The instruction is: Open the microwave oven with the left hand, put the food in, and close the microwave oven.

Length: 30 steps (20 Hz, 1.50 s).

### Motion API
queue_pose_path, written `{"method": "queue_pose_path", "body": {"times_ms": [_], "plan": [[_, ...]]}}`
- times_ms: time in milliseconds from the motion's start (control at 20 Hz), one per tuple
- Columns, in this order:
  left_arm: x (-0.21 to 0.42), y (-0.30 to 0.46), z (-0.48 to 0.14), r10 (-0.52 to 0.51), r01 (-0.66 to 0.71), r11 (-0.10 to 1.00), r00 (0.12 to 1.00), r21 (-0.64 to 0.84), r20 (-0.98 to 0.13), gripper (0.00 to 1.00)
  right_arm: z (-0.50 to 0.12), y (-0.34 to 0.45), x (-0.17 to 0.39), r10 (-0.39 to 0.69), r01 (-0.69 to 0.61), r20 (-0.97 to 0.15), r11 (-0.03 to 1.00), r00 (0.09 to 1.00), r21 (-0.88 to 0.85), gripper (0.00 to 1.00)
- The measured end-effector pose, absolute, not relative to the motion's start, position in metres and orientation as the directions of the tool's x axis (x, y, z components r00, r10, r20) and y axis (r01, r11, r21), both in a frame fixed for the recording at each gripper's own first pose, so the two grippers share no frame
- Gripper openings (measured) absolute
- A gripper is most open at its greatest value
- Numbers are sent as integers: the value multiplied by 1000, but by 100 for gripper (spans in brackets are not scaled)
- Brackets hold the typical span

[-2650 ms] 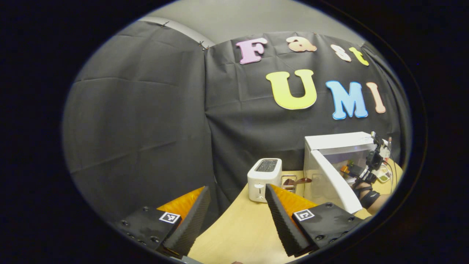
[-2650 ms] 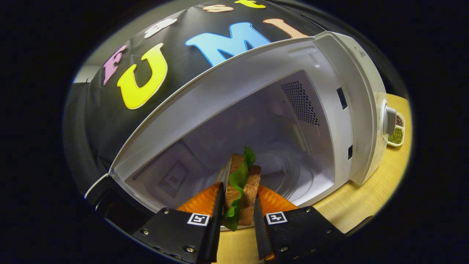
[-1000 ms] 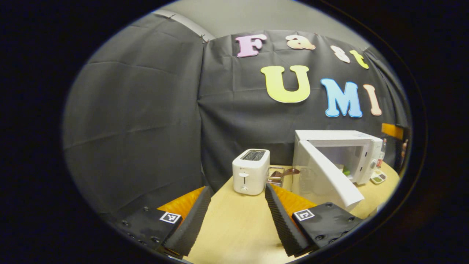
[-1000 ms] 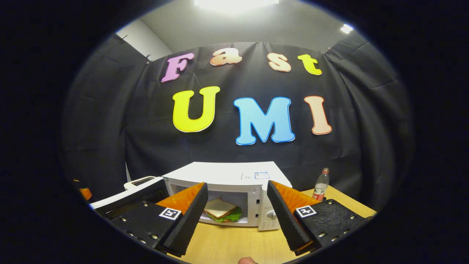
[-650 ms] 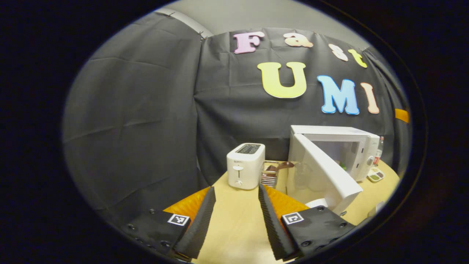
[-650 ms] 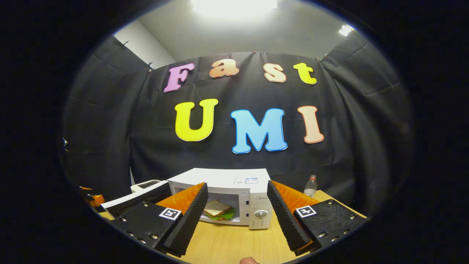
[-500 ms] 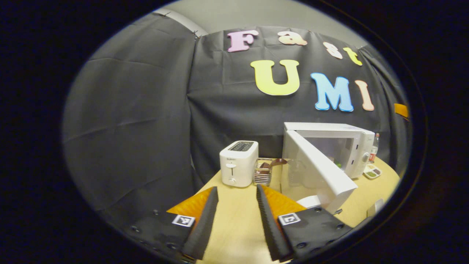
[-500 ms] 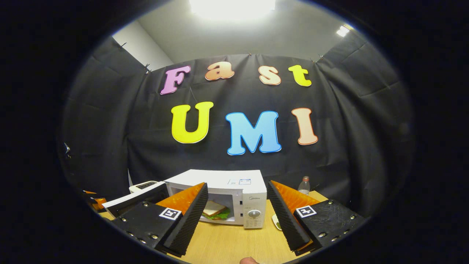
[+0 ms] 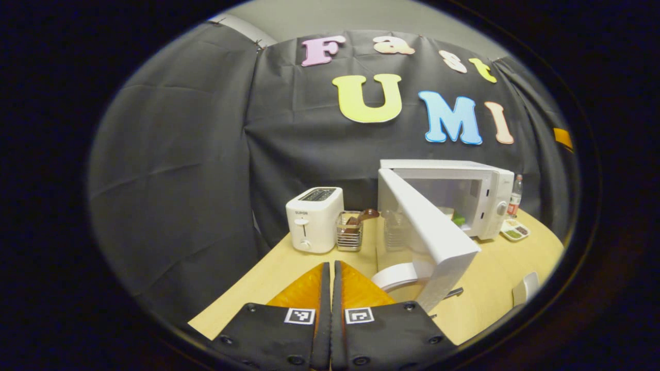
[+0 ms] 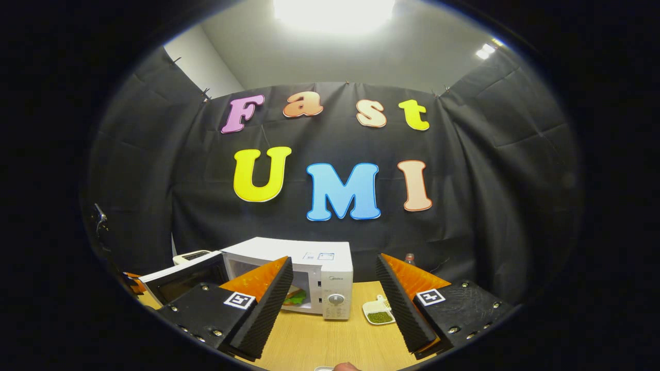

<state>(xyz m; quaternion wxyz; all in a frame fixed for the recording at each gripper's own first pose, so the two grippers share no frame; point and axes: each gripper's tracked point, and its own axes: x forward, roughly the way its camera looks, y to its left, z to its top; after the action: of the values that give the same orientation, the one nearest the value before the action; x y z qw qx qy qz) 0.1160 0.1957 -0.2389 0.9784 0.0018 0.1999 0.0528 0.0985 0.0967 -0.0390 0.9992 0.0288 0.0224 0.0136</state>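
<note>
Left gripper view, bottom centre: the left hand-held gripper (image 9: 328, 288) sits fingers pressed together, empty, above the counter (image 9: 495, 278). Centre-left stands a toaster (image 9: 314, 219); right of centre, the microwave oven (image 9: 464, 198) with its door (image 9: 430, 234) swung wide. Right gripper view: right hand-held gripper (image 10: 334, 296) spread wide and empty, sandwich (image 10: 295, 297) inside the oven.
</note>
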Motion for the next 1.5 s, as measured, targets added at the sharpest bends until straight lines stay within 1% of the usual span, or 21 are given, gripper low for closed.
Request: {"method": "queue_pose_path", "body": {"times_ms": [250,500,750,850,950,1000,1500], "plan": [[132,139,-239,-45,48,999,918,-2,-395,7,-44,82,97,-5,7,-61,999,998,42,98],[150,73,-233,-212,220,975,900,-23,-382,7,-57,67,94,-55,57,-94,998,994,23,98],[180,26,-224,-332,340,940,877,-39,-347,7,-60,53,89,-123,125,-114,992,986,17,98],[196,16,-220,-350,358,933,877,-38,-329,7,-60,46,86,-155,157,-118,988,981,11,98],[208,5,-220,-391,389,918,863,-71,-321,6,-61,40,83,-188,189,-119,982,975,2,98],[215,-2,-221,-408,402,912,858,-86,-313,7,-63,37,81,-204,205,-121,979,971,-5,98],[271,-57,-226,-495,480,868,820,-127,-286,7,-61,0,60,-353,350,-141,936,925,-48,98]]}}
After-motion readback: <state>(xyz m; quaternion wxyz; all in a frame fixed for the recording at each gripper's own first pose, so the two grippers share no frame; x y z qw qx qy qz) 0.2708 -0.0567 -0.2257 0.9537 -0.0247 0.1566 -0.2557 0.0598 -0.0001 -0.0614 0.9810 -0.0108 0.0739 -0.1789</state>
